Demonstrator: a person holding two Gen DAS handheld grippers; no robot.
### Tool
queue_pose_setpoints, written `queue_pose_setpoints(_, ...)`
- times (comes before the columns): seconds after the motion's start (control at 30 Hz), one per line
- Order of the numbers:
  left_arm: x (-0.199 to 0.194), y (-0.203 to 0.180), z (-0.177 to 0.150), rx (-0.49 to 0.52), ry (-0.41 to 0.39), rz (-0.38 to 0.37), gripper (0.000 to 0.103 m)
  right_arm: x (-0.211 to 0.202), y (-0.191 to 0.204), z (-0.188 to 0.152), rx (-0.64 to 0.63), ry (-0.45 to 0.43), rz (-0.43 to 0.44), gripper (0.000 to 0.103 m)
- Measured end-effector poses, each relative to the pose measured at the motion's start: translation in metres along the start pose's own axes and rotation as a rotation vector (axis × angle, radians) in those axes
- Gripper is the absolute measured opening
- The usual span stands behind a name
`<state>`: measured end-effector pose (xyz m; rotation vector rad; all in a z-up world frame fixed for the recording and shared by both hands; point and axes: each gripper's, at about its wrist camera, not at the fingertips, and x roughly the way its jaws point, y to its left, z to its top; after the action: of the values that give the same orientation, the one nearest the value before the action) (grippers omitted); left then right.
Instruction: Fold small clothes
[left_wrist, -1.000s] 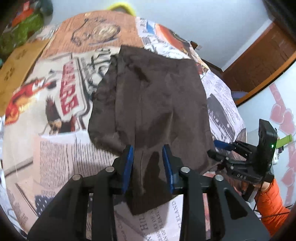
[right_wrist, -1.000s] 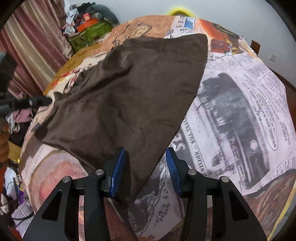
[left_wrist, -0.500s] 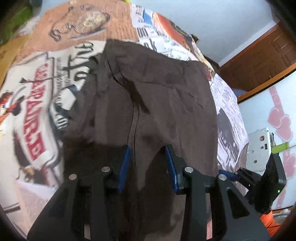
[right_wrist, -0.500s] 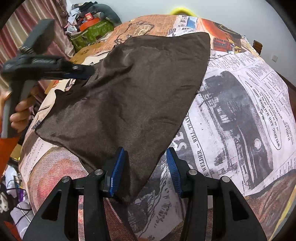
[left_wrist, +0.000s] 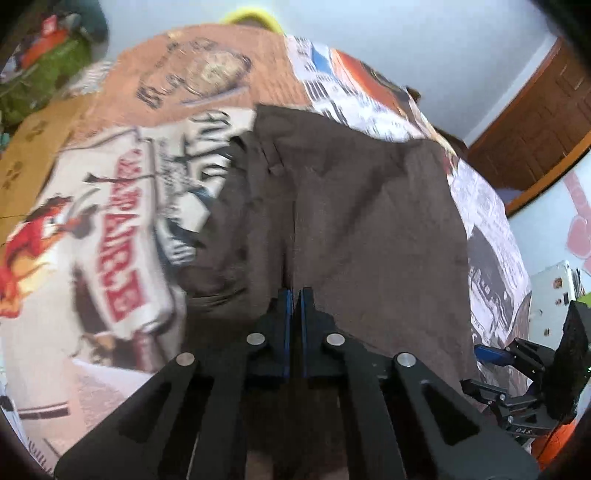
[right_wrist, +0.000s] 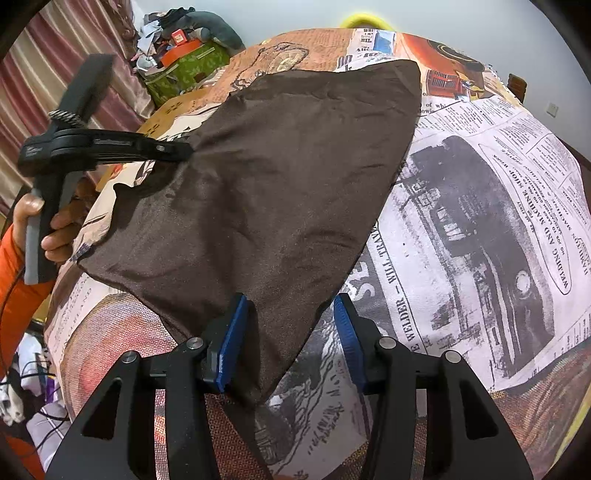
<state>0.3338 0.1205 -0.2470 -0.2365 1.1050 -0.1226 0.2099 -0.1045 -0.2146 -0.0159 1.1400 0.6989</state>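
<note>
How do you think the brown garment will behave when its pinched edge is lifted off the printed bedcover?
The brown garment looks thin and creased, so it will probably drape limply. It seems light; the left gripper, shut on its edge, should lift it easily. The far side may drag.

Even, soft daylight; left wrist view motion-blurred, right sharp; both bulge with dark fisheye corners.

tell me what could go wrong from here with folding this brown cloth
1. The left gripper has pinched the brown cloth near its side edge; it may hold only one layer, so the fold could come out uneven.
2. The right gripper is open around the near corner without pinching it. If the left pulls first, that corner may drag out of reach.
3. The cloth already wrinkles near the left gripper, and lifting could bunch it more on the newspaper-print cover.
</note>
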Motion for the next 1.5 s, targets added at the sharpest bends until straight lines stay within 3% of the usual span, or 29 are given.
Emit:
queue_pose_setpoints(0.13, -0.016, 0.009, -0.002, -0.004, -0.019, 0.035, 0.004, -0.001, 0.0, -0.001, -0.008, 0.0, -0.001, 0.047)
queue_pose_setpoints(0.23, -0.026, 0.01, 0.0, 0.007, -0.041, 0.115, 0.004, 0.0, 0.002, 0.0, -0.013, 0.0, -0.007, 0.047)
queue_pose_setpoints(0.33, -0.032, 0.019, 0.001, -0.047, -0.042, 0.049, 0.004, 0.0, 0.001, 0.001, -0.011, -0.001, -0.005, 0.047)
queue_pose_setpoints(0.47, -0.025, 0.019, -0.006, -0.052, 0.021, -0.016, 0.007, 0.0, 0.001, 0.002, -0.015, 0.0, -0.009, 0.047)
queue_pose_setpoints(0.57, -0.013, 0.013, -0.016, -0.039, 0.074, -0.059, 0.027, 0.0, 0.001, 0.002, -0.014, 0.001, -0.012, 0.047)
queue_pose_setpoints(0.63, -0.005, 0.009, -0.023, -0.03, 0.099, -0.05, 0.051, -0.001, 0.001, 0.003, -0.007, 0.002, -0.012, 0.047)
queue_pose_setpoints(0.67, 0.002, 0.008, -0.026, -0.025, 0.12, -0.032, 0.052, -0.001, 0.002, 0.002, -0.004, 0.002, -0.014, 0.048)
queue_pose_setpoints(0.73, 0.009, 0.007, -0.031, -0.024, 0.145, -0.021, 0.052, -0.002, 0.001, 0.002, 0.001, 0.003, -0.012, 0.048)
queue_pose_setpoints(0.83, 0.01, 0.003, -0.035, -0.015, 0.12, -0.006, 0.049, -0.004, 0.001, 0.002, 0.009, 0.005, -0.008, 0.048)
queue_pose_setpoints(0.87, 0.01, 0.002, -0.036, -0.008, 0.112, -0.003, 0.041, -0.005, 0.001, 0.002, 0.01, 0.004, -0.008, 0.048)
queue_pose_setpoints(0.9, 0.009, 0.0, -0.038, 0.002, 0.105, 0.007, 0.017, -0.006, 0.001, 0.002, 0.012, 0.002, -0.007, 0.048)
queue_pose_setpoints(0.97, 0.004, -0.001, -0.039, 0.003, 0.085, 0.01, 0.007, -0.007, 0.0, 0.001, 0.019, -0.003, -0.005, 0.048)
queue_pose_setpoints(1.23, -0.038, 0.006, -0.034, -0.016, -0.047, 0.009, 0.006, -0.009, 0.003, 0.0, 0.018, -0.001, -0.007, 0.048)
queue_pose_setpoints(1.37, -0.033, 0.011, -0.032, -0.017, -0.034, 0.065, 0.006, -0.009, 0.001, -0.001, 0.041, -0.005, 0.0, 0.048)
queue_pose_setpoints(1.5, -0.015, 0.02, -0.038, -0.067, 0.033, 0.094, 0.009, -0.012, 0.001, -0.004, 0.051, -0.007, 0.004, 0.049)
